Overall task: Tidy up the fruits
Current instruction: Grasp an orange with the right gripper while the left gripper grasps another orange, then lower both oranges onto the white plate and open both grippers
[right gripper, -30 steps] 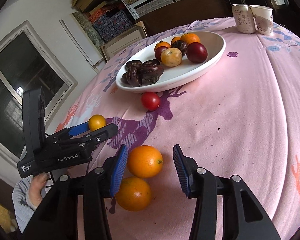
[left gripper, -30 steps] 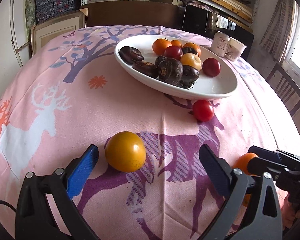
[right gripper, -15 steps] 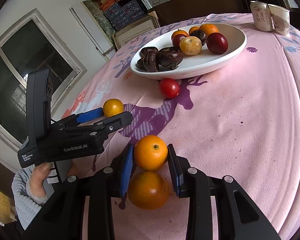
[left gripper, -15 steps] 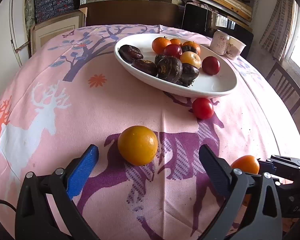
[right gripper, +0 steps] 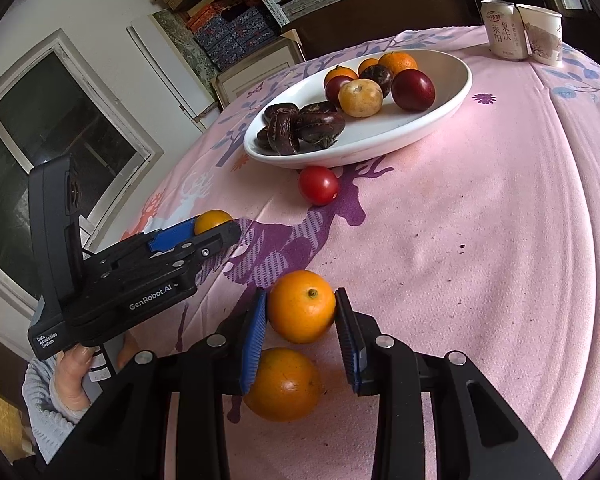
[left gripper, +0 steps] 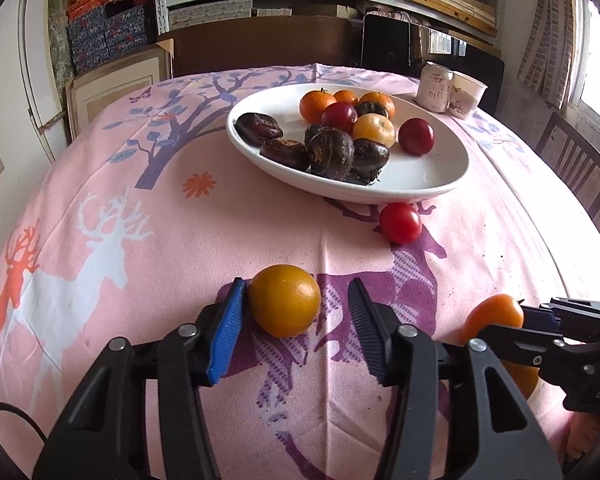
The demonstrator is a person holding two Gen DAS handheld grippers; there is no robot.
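Right gripper (right gripper: 301,312) pinching smooth orange (right gripper: 301,306), both ribbed blue pads touching skin; second orange (right gripper: 282,384) directly below it, partly hidden by left finger. Left gripper (left gripper: 297,314) half spread around yellow-orange citrus (left gripper: 284,300): left pad touching, right pad apart. Glossy red tomato (left gripper: 400,223) ahead on pink printed cloth (left gripper: 180,240), just short of white oval bowl (left gripper: 436,184). Bowl holds wrinkled dark fruits (left gripper: 330,154), round oranges, plums; rear ones overlap, hard to count.
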